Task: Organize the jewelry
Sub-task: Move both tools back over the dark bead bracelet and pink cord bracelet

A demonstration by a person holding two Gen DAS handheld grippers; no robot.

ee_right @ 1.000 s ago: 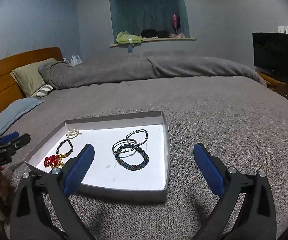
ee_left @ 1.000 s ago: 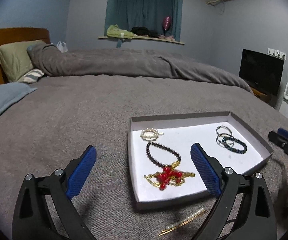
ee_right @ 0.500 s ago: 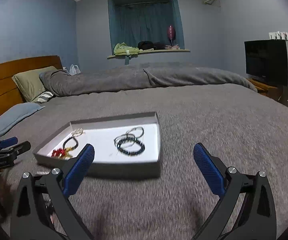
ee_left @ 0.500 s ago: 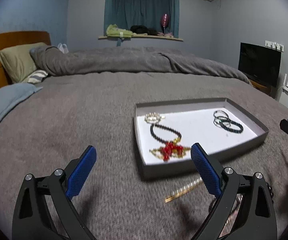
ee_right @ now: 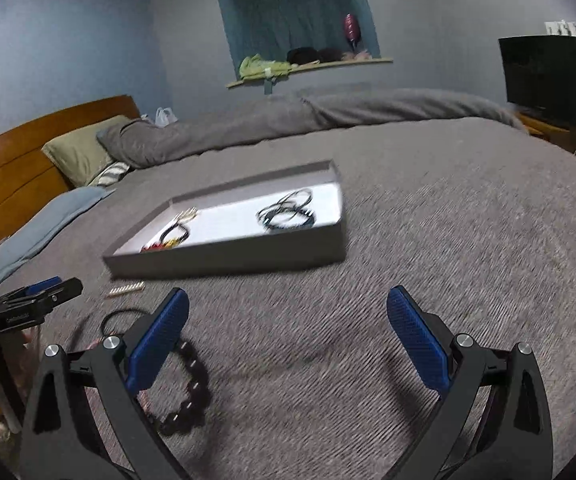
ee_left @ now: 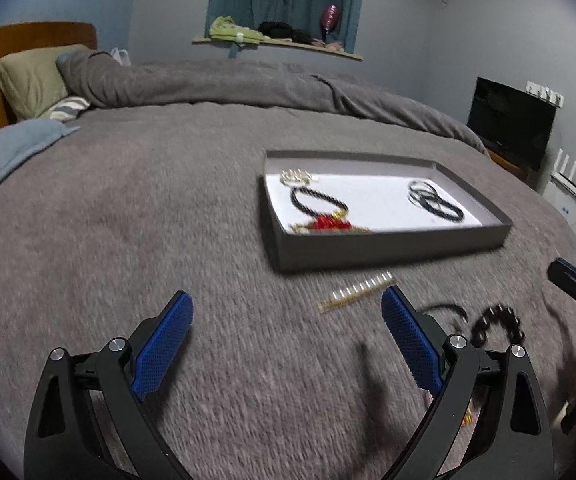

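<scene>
A shallow grey tray (ee_left: 388, 246) (ee_right: 228, 254) with a white floor rests on the grey bedspread. In it lie a red and gold piece (ee_left: 328, 224), a black bead strand (ee_left: 318, 202), a pearl piece (ee_left: 297, 177) and dark bangles (ee_left: 434, 200) (ee_right: 288, 210). On the cover in front of the tray are a gold pearl hair clip (ee_left: 355, 291) (ee_right: 126, 290), a thin black loop (ee_left: 446, 311) (ee_right: 122, 318) and a chunky black bead bracelet (ee_left: 496, 324) (ee_right: 190, 388). My left gripper (ee_left: 286, 346) and right gripper (ee_right: 286, 344) are both open and empty, hovering before the tray.
A rolled grey duvet (ee_left: 224, 84), a green pillow (ee_left: 28, 80) and a wooden headboard (ee_right: 12, 168) lie at the far side. A folded blue blanket (ee_left: 4, 156) is at the left. A dark TV (ee_left: 510, 120) stands at the right.
Both grippers have pulled back from the tray and dropped lower. The hair clip, black loop and bead bracelet on the bedspread have come into view. Both stay open.
</scene>
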